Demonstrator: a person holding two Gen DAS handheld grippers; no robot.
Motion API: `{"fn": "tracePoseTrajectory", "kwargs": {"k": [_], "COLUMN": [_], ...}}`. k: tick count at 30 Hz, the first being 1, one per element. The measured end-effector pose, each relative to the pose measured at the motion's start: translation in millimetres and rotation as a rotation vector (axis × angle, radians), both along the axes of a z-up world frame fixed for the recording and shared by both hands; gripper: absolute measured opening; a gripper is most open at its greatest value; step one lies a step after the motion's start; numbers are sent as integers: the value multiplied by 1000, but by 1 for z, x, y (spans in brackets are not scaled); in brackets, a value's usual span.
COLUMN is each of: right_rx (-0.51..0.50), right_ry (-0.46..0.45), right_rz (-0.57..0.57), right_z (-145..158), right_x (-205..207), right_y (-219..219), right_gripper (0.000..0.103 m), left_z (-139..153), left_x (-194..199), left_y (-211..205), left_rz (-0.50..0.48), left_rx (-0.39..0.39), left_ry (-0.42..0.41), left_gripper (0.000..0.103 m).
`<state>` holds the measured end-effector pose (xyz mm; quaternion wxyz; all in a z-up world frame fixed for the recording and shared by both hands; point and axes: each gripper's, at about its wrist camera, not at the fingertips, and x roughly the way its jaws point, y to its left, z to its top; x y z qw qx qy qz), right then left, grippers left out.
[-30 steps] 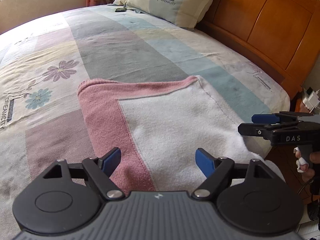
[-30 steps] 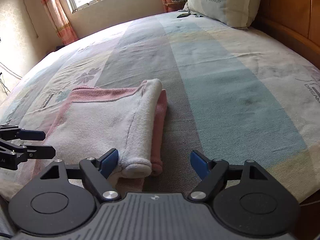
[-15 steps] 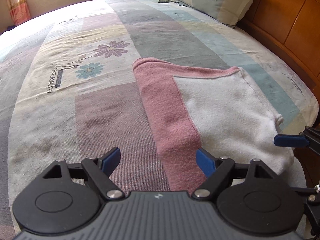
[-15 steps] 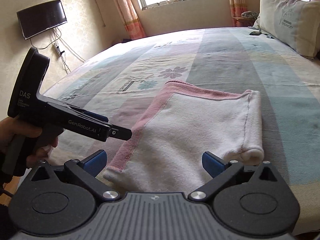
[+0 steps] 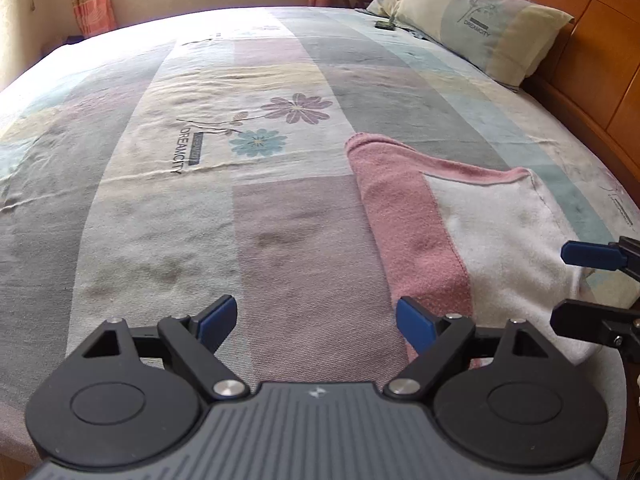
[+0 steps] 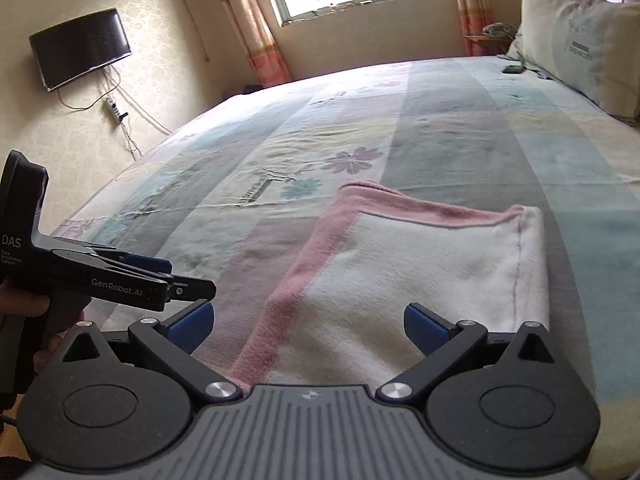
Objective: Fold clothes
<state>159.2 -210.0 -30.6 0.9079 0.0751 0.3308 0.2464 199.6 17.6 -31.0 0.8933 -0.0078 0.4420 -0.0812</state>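
Left wrist view: our left gripper (image 5: pixel 316 320) hangs above bare bedspread (image 5: pixel 160 208), jaws just widened, nothing between them; the folded pink-and-white towel (image 5: pixel 472 224) lies to its right. Right wrist view: our right gripper (image 6: pixel 308 326) spread wide, empty, over the towel's near edge.

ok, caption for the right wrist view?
Open right gripper above folded pink-and-white towel on patchwork bedspread; nothing held.
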Motion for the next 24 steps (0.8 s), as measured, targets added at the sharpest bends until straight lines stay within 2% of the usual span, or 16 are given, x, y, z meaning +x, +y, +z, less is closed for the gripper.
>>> {"fn": "tracePoseTrajectory", "kwargs": {"k": [2, 5, 6, 9, 10, 13, 20, 21, 24], "right_rx": [32, 109, 106, 101, 97, 35, 22, 9, -35], "right_ry": [-18, 104, 142, 108, 125, 125, 167, 159, 62], "right_rz": [60, 94, 69, 41, 35, 60, 16, 17, -18], "right_z": [-4, -34, -46, -56, -57, -56, -43, -38, -19], "right_x": [15, 49, 54, 39, 37, 41, 43, 44, 49], "right_y": [16, 36, 40, 41, 41, 49, 51, 52, 50], "right_gripper": [103, 103, 103, 103, 103, 103, 103, 103, 103], "left_z": [-1, -5, -7, -13, -16, -18, -11, -10, -8], "left_x": [0, -1, -2, -1, 1, 3, -3, -3, -4], "left_y": [14, 32, 37, 48, 50, 52, 57, 58, 59], "left_rz": [42, 87, 96, 107, 110, 107, 106, 108, 107], "left_rx": [-7, -24, -31, -53, -57, -68, -93, -94, -98], "left_ry": [6, 17, 20, 32, 36, 35, 12, 8, -3], "left_gripper": [88, 88, 88, 88, 88, 88, 88, 88, 88]}}
